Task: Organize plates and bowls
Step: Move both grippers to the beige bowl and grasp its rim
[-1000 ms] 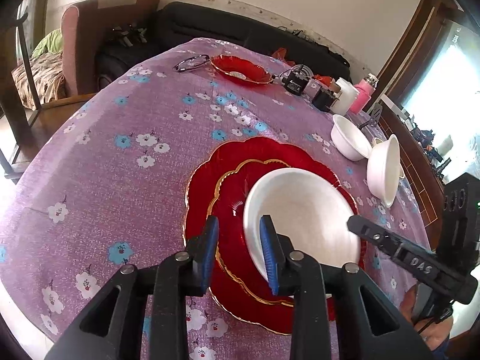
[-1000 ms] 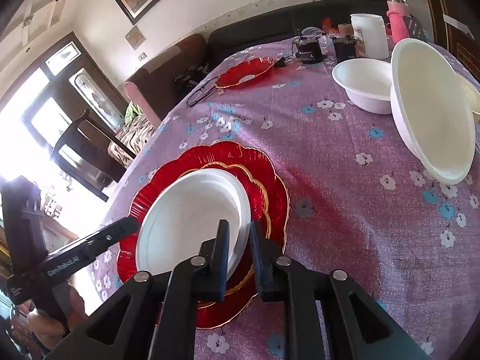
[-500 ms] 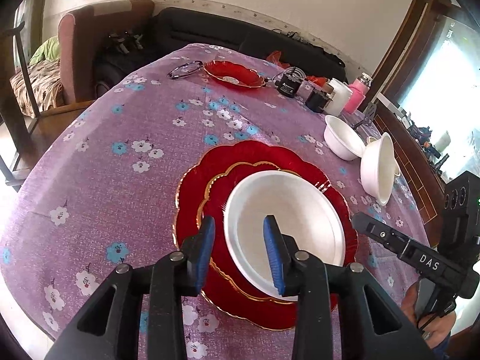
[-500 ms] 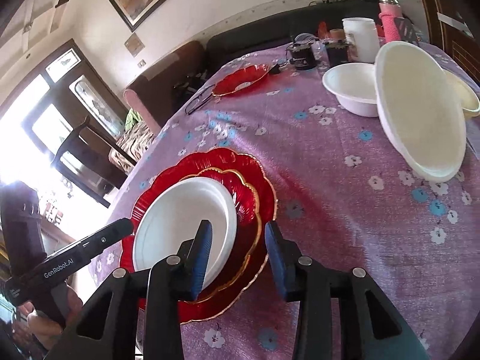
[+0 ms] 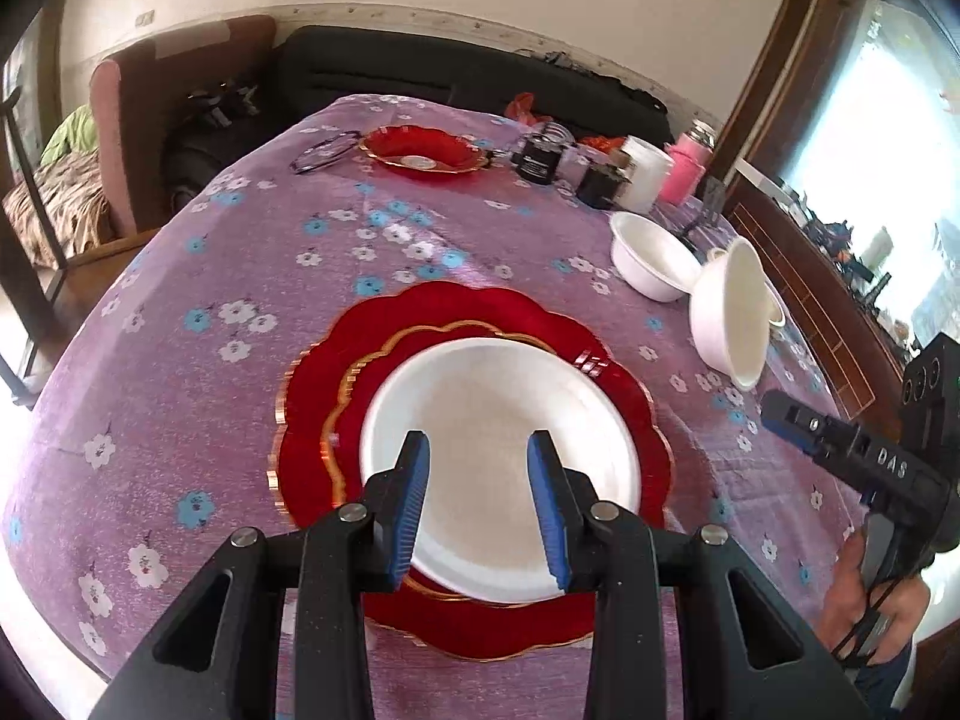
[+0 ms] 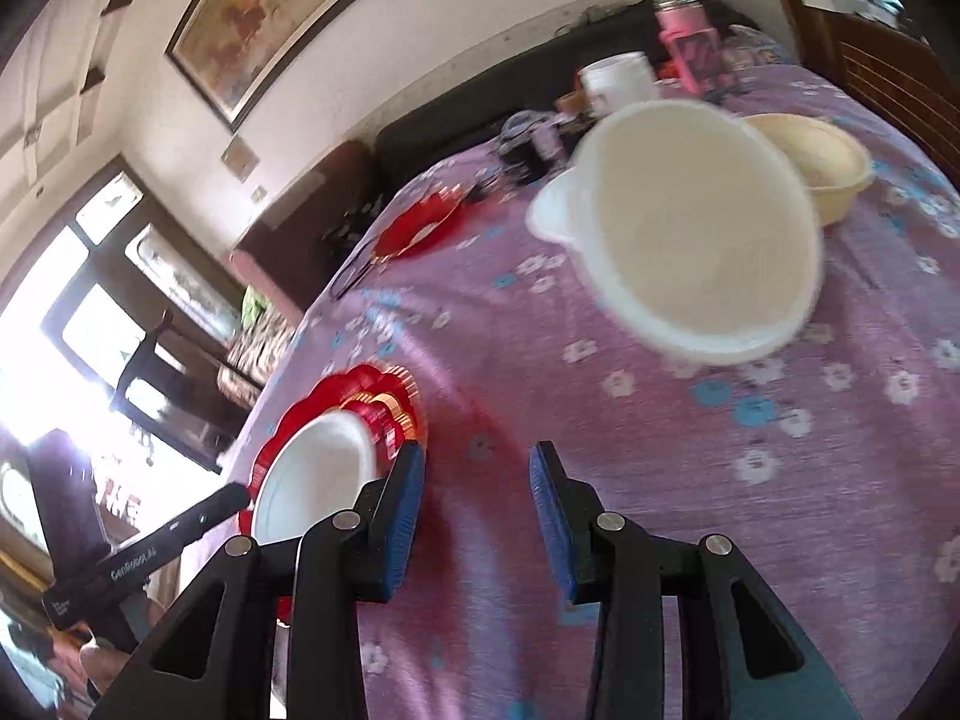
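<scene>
The left claw (image 5: 477, 501) is released, its blue pads apart above the white round plate (image 5: 498, 420) and not touching it. This plate lies on a smaller red scalloped plate with gold rim (image 5: 354, 384), which lies on a larger red scalloped plate (image 5: 480, 306) on the purple flowered surface (image 5: 180, 312). The right claw (image 6: 477, 507) is also released and empty over bare cloth. A tilted white bowl (image 6: 702, 234) leans on a cream bowl (image 6: 822, 162).

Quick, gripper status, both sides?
Left gripper: open, empty, above the white plate.
Right gripper: open, empty, over the tablecloth.
</scene>
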`<state>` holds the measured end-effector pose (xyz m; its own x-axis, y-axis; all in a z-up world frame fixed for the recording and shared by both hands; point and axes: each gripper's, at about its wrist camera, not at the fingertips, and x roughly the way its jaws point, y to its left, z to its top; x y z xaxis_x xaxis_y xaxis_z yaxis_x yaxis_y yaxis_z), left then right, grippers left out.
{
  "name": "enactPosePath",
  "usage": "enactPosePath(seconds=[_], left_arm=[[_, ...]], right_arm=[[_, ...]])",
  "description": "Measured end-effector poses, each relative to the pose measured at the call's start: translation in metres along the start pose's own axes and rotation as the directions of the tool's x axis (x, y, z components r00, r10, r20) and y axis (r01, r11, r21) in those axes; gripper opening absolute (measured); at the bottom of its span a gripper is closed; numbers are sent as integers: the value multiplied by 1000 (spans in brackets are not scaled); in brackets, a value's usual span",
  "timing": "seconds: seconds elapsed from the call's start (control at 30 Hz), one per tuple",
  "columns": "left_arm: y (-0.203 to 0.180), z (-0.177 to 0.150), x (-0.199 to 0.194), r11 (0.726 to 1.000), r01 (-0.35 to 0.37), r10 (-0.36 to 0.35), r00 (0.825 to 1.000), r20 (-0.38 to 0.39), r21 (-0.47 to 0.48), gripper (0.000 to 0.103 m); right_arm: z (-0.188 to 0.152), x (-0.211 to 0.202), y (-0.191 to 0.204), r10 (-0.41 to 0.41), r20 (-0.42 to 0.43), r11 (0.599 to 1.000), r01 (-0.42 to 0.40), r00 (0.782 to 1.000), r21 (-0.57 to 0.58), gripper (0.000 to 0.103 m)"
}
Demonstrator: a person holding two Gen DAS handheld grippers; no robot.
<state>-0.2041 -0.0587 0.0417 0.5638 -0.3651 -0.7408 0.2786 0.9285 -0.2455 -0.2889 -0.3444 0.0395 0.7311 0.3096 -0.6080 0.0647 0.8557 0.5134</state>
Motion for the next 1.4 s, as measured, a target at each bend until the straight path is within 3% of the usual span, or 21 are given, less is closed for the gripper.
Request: enactPosePath(seconds=[0.4, 0.53, 0.8, 0.97, 1.03, 1.2, 1.4], left_arm=[[-59, 10, 14, 994, 1, 4, 999, -40, 113, 36], [-83, 18, 19, 988, 31, -21, 997, -69, 153, 36], [-165, 56, 34, 957, 137, -103, 984, -142, 255, 36], [-222, 104, 46, 930, 158, -110, 981, -157, 332, 36], [-243, 129, 63, 926, 166, -110, 978, -178, 339, 37], [-278, 188, 136, 940, 199, -114, 948, -296, 276, 38], [-300, 223, 230, 960, 132, -34, 929, -367, 246, 40]], right_arm=[[12, -44, -83, -42, 84, 986, 28, 996, 164, 42], [26, -62, -107, -56, 109, 975, 31, 992, 220, 42], [93, -85, -140, -152, 165, 947, 95, 974, 307, 46], [138, -76, -169, -274, 181, 908, 192, 945, 373, 47], [150, -65, -183, -316, 175, 887, 226, 932, 402, 47], [153, -48, -210, -288, 204, 884, 178, 935, 433, 47], [148, -27, -230, -244, 153, 893, 160, 958, 420, 47]])
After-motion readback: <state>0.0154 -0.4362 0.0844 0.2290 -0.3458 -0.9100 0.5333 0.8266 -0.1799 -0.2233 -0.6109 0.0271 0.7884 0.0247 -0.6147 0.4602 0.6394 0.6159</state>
